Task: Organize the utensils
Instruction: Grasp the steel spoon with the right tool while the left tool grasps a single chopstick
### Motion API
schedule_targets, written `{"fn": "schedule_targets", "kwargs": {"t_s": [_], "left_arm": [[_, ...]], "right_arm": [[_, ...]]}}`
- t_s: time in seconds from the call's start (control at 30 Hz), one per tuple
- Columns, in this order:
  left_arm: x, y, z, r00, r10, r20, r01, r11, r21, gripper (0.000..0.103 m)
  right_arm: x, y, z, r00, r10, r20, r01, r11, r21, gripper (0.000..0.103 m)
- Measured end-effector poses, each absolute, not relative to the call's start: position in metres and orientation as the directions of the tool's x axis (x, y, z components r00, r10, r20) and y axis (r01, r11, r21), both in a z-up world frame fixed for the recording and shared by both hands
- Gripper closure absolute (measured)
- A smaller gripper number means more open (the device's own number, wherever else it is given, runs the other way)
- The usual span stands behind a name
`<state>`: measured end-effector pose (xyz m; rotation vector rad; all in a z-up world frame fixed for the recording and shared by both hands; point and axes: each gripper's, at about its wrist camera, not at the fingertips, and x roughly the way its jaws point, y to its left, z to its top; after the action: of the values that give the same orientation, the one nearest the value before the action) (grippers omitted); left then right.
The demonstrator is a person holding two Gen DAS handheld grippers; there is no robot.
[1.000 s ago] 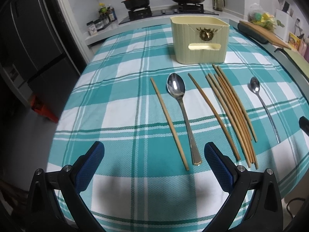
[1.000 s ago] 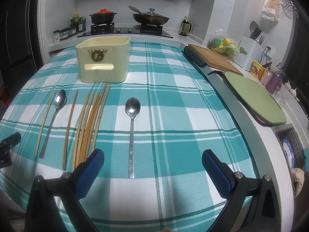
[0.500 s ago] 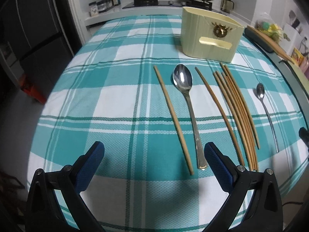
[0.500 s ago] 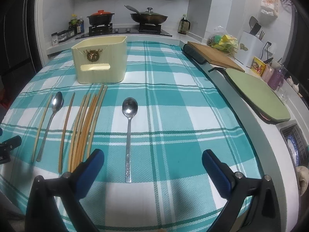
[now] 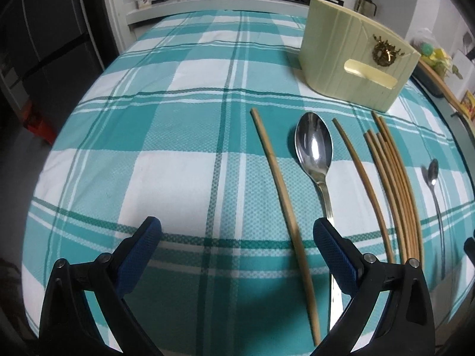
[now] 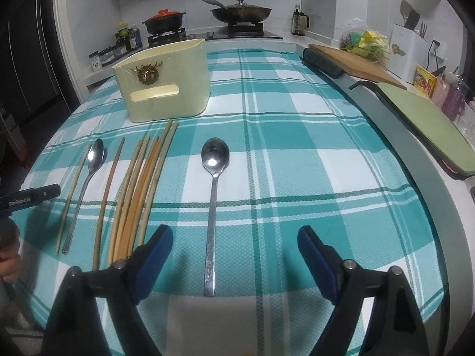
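A cream utensil holder (image 5: pixel 356 59) (image 6: pixel 166 83) stands on the teal checked cloth. In front of it lie a single chopstick (image 5: pixel 282 198) (image 6: pixel 72 195), a large spoon (image 5: pixel 314 151) (image 6: pixel 89 175), another single chopstick (image 5: pixel 362 184) (image 6: pixel 108 195), a bundle of several chopsticks (image 5: pixel 397 195) (image 6: pixel 142 187) and a slim spoon (image 5: pixel 435 198) (image 6: pixel 213 195). My left gripper (image 5: pixel 237 246) is open and empty, low over the cloth, straddling the near end of the left chopstick. My right gripper (image 6: pixel 234 255) is open and empty around the slim spoon's handle.
A stove with a red-lidded pot (image 6: pixel 163 22) and a pan (image 6: pixel 240 12) is behind the table. A wooden board (image 6: pixel 353 62) and a green board (image 6: pixel 421 118) lie on the counter at right. The table's left edge drops to a dark floor (image 5: pixel 17 154).
Both grippers have moved forward and lower toward the utensils. The left one now straddles the left chopstick's end; the right one now frames the slim spoon's handle. Nothing was grasped.
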<state>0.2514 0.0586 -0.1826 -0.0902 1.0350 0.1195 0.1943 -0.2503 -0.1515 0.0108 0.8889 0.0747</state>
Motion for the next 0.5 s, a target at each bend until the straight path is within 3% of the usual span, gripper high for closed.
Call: {"fn": "schedule_targets", "kwargs": {"t_s": [0.33,0.43,0.5], "left_arm": [[0.286,0.071,-0.2,0.47,0.048,-0.881,-0.125,0.992,-0.013,0.004],[0.295,0.069,-0.198,0.474,0.042,-0.88,-0.112,0.994,-0.013,0.015],[0.3,0.064,-0.195,0.477,0.032,-0.879,-0.092,0.996,-0.014,0.032]], "right_arm": [[0.264,-0.22,-0.19,0.564,0.092,-0.82,-0.171,0.985,-0.007,0.02],[0.284,-0.215,-0.201,0.583,0.075,-0.809,-0.166,0.986,-0.028,0.02],[0.295,-0.213,-0.202,0.6,0.071,-0.797,-0.16,0.987,-0.032,0.02]]}}
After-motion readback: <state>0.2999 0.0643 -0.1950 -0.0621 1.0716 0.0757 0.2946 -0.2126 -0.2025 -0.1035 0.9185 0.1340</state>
